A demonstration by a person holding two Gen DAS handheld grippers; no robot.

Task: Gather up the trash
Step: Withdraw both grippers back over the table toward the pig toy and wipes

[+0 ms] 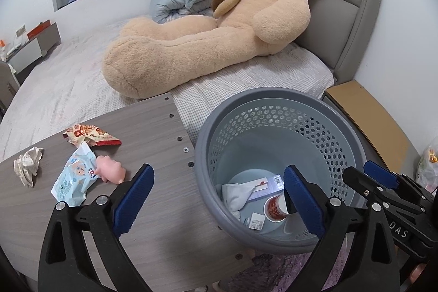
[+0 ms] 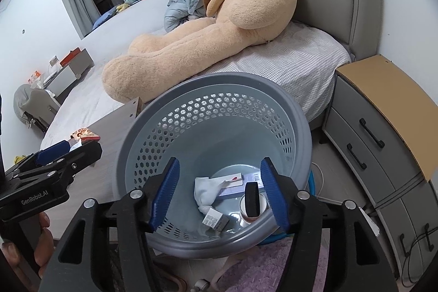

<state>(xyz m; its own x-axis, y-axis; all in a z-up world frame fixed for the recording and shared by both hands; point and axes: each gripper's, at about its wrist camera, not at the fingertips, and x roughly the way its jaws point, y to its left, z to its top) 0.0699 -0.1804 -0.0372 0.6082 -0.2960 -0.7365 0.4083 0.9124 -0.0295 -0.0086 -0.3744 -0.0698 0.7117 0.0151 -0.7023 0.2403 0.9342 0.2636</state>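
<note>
A grey perforated basket [image 1: 353, 133] stands beside a wooden table [image 1: 164, 223]. In it lie a white cloth [image 2: 206, 189], a flat box [image 2: 232, 181], a red paper cup [image 1: 273, 208] and a small labelled packet [image 2: 215, 219]. My left gripper [image 1: 219, 174] is open over the table edge and the basket rim, nothing between its fingers. My right gripper [image 2: 221, 164] is open above the basket [image 2: 131, 133]. A black oblong thing [image 2: 251, 199] is low inside, clear of the pads. On the table lie crumpled paper [image 1: 27, 166], a blue-white packet [image 1: 74, 177], a red snack wrapper [image 1: 90, 134] and a pink toy [image 1: 109, 171].
A big teddy bear [image 1: 219, 32] lies on the bed [image 1: 68, 78] behind the table. A grey nightstand [image 2: 383, 133] with a cardboard sheet on top stands right of the basket. A purple rug [image 2: 273, 270] covers the floor below. A person's hand [image 2: 41, 251] holds the left gripper.
</note>
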